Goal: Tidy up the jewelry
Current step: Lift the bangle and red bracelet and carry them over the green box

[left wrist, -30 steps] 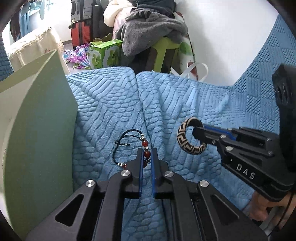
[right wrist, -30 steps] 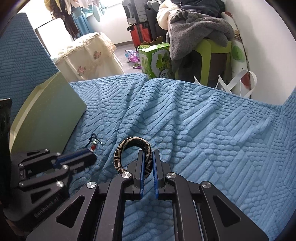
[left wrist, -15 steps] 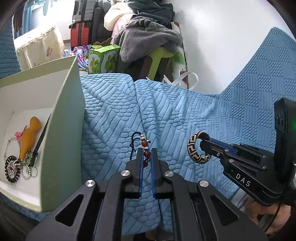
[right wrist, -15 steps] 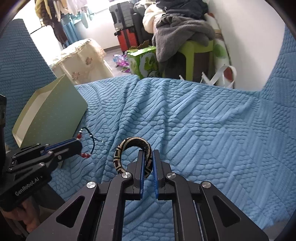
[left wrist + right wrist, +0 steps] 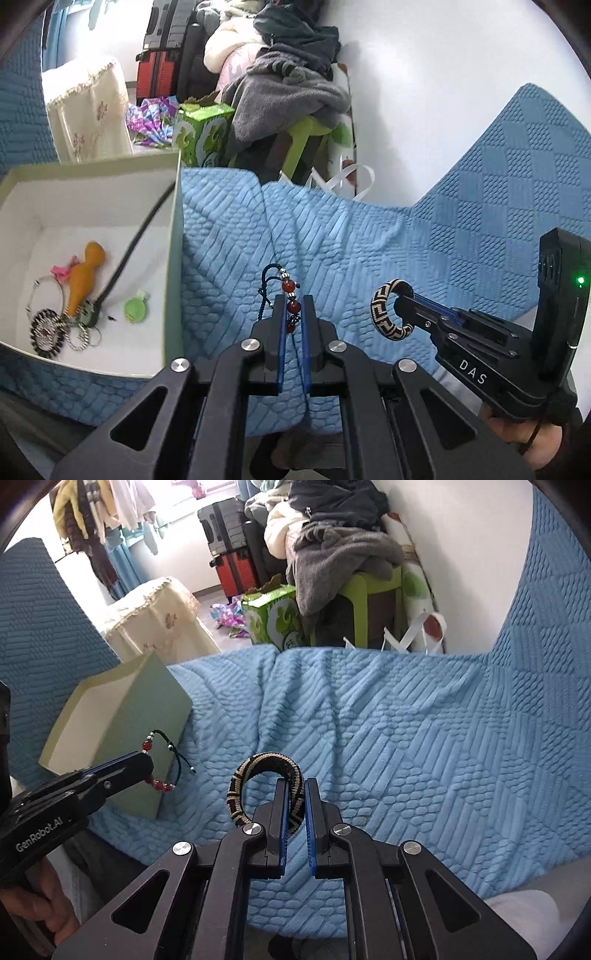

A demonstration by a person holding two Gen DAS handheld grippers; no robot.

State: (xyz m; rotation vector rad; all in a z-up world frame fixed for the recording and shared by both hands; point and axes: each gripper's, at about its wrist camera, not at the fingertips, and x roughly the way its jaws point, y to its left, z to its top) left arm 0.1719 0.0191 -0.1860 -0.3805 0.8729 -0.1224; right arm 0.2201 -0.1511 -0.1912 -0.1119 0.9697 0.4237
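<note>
My left gripper (image 5: 293,301) is shut on a black cord bracelet with red beads (image 5: 289,285) and holds it above the blue quilt, just right of an open pale green box (image 5: 173,258). The same bracelet shows in the right wrist view (image 5: 162,764). My right gripper (image 5: 295,786) is shut on a woven black-and-cream bangle (image 5: 258,771), held in the air to the right of the left gripper; it also shows in the left wrist view (image 5: 386,314). The box holds several pieces: an orange gourd charm (image 5: 86,273), a green pendant (image 5: 135,312) and a beaded ring (image 5: 46,330).
The blue textured quilt (image 5: 406,738) covers the bed under both grippers. Beyond the bed's far edge stand a green carton (image 5: 203,133), a green stool piled with clothes (image 5: 295,96) and suitcases. A white wall is at the right.
Both grippers have risen from the quilt with their pieces. The left gripper has lifted above the box wall, so the inside of the box has come into view.
</note>
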